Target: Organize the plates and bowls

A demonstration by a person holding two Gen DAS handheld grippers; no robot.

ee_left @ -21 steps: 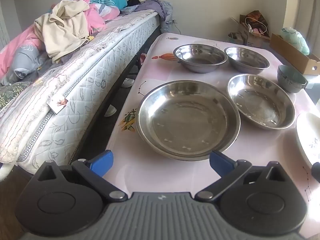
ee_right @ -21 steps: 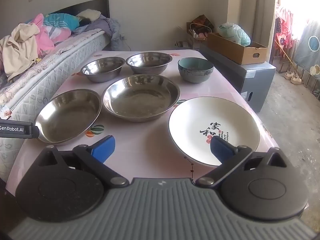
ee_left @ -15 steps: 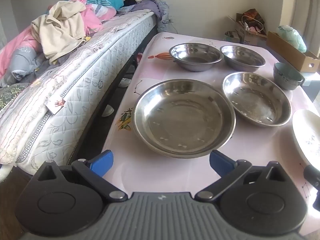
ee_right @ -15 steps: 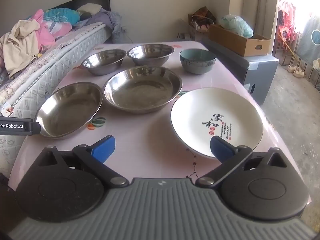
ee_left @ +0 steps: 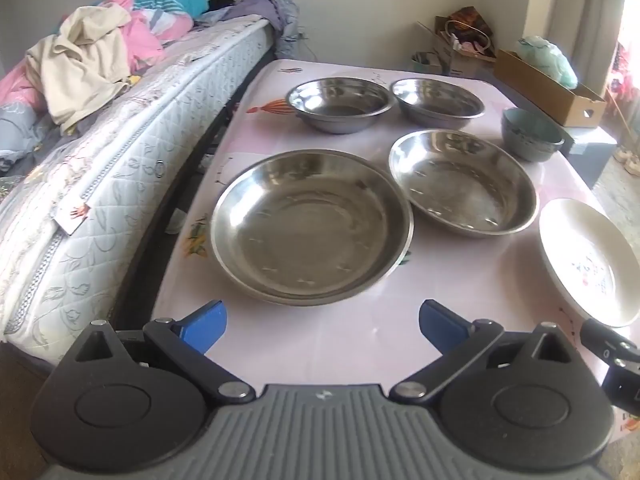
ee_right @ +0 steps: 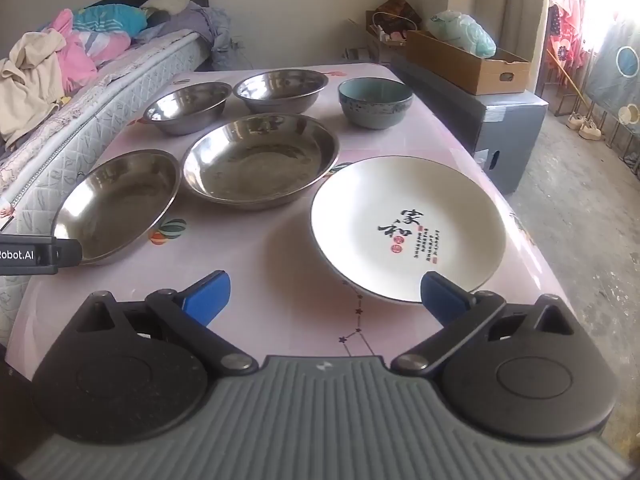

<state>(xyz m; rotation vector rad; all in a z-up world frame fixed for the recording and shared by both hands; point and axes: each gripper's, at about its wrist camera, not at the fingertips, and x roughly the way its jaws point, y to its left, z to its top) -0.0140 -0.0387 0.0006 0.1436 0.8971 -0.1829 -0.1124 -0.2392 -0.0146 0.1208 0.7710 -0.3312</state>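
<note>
On the pink patterned table (ee_right: 256, 280) we see six dishes laid out: two steel bowls (ee_right: 188, 107) (ee_right: 280, 90) and a teal ceramic bowl (ee_right: 375, 102) at the far end, two wide steel pans (ee_left: 311, 226) (ee_right: 260, 160) nearer, and a white plate with red and black calligraphy (ee_right: 408, 226) nearest the right side. Our left gripper (ee_left: 322, 322) hangs above the near edge of the table with its blue fingers spread wide and nothing between them; the larger pan lies just ahead of it. Our right gripper (ee_right: 324, 294) is likewise spread wide and empty, its right finger (ee_right: 442, 296) overlapping the plate's near rim in the view, though we cannot tell whether it touches. Compared with a moment ago, both views have shifted: the pans sit farther from the left fingers and more to the right, and the plate has drawn closer to the right fingers. No dish has moved on the table. A bed piled with clothes (ee_left: 100, 52) stands to the left.
</note>
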